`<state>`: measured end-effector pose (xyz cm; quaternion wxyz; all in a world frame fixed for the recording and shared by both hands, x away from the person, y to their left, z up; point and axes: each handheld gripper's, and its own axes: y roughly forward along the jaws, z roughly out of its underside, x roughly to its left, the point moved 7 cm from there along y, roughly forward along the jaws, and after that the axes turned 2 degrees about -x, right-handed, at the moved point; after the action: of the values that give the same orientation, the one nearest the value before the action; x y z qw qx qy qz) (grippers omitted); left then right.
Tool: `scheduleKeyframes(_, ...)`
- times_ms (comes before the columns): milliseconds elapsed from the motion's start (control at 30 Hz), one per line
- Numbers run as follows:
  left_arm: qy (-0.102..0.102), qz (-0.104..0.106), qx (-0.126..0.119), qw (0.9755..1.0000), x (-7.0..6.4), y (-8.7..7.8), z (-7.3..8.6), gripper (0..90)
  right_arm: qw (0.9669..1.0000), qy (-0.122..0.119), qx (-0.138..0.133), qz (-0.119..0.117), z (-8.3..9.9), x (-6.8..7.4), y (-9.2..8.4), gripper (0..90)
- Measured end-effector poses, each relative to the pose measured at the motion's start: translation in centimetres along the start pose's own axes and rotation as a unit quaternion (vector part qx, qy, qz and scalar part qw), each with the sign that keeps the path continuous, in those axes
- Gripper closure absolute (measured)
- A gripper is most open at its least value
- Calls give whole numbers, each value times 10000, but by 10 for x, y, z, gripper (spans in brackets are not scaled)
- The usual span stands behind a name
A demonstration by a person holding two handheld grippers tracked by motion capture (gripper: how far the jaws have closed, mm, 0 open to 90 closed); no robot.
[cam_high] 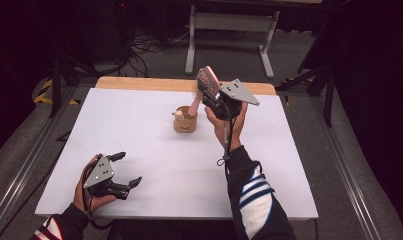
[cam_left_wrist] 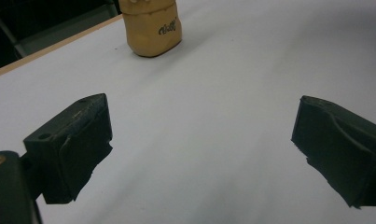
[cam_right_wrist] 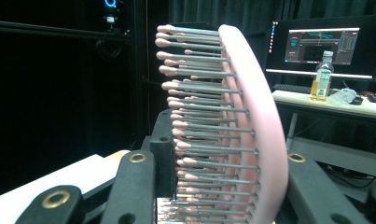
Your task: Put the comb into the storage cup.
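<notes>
High view: the left gripper (cam_high: 125, 169) rests on the table (cam_high: 154, 165) well short of the wooden cup (cam_high: 185, 120), fingers wide and empty. Just beyond the cup, the right gripper (cam_high: 212, 96) clamps the pink hairbrush (cam_high: 207, 81) by its head (bristles against one finger), handle hanging at the cup's mouth. Best lowered straight, handle first; the cup's rim could catch it.

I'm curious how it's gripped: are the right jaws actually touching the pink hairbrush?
Touching. The right gripper view shows the pink hairbrush upright between the right gripper jaws, the left black one pressed into its bristles. The high view shows it held above the table.
</notes>
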<state>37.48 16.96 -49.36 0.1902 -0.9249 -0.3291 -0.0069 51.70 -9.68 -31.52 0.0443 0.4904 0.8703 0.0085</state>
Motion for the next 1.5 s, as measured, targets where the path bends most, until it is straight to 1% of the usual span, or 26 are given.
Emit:
scheduleKeyframes(100,3,38,15,10000,0,0,1,57,10000,53,25,-22,4,1,5,636)
scheduleKeyframes(133,-7,39,2,10000,0,1,1,57,10000,20,35,-17,5,1,7,636)
scheduleKeyframes(267,-10,51,16,10000,0,1,1,57,9999,103,89,-32,11,2,12,636)
scheduleKeyframes(367,-12,44,2,10000,-1,0,1,57,9999,101,114,-42,14,3,15,636)
scheduleKeyframes(600,35,41,8,10000,-1,0,0,57,9998,129,159,-35,19,7,17,636)
scheduleKeyframes(667,33,37,0,10000,-1,-1,0,57,9997,162,176,-23,22,8,18,636)
scheduleKeyframes(733,15,35,-15,10000,-1,-2,0,58,9996,146,226,-28,25,9,19,636)
scheduleKeyframes(800,21,14,-19,10000,-1,-2,0,58,9995,191,250,-24,28,10,19,636)
scheduleKeyframes(900,64,3,-5,10000,-1,-3,0,57,9993,197,302,-5,33,11,19,636)
scheduleKeyframes(1033,59,-24,22,10000,-2,-4,2,57,9992,250,310,32,36,12,21,636)
scheduleKeyframes(1133,97,-55,41,9999,-3,-6,2,57,9991,259,321,40,37,12,21,635)
scheduleKeyframes(1300,33,-51,41,10000,-2,-6,3,57,9989,283,377,37,42,12,23,635)
scheduleKeyframes(1367,36,-30,56,10000,-1,-5,4,58,9986,359,391,54,44,11,24,634)
scheduleKeyframes(1500,30,3,63,10000,-1,-3,4,58,9985,317,453,8,53,12,25,634)
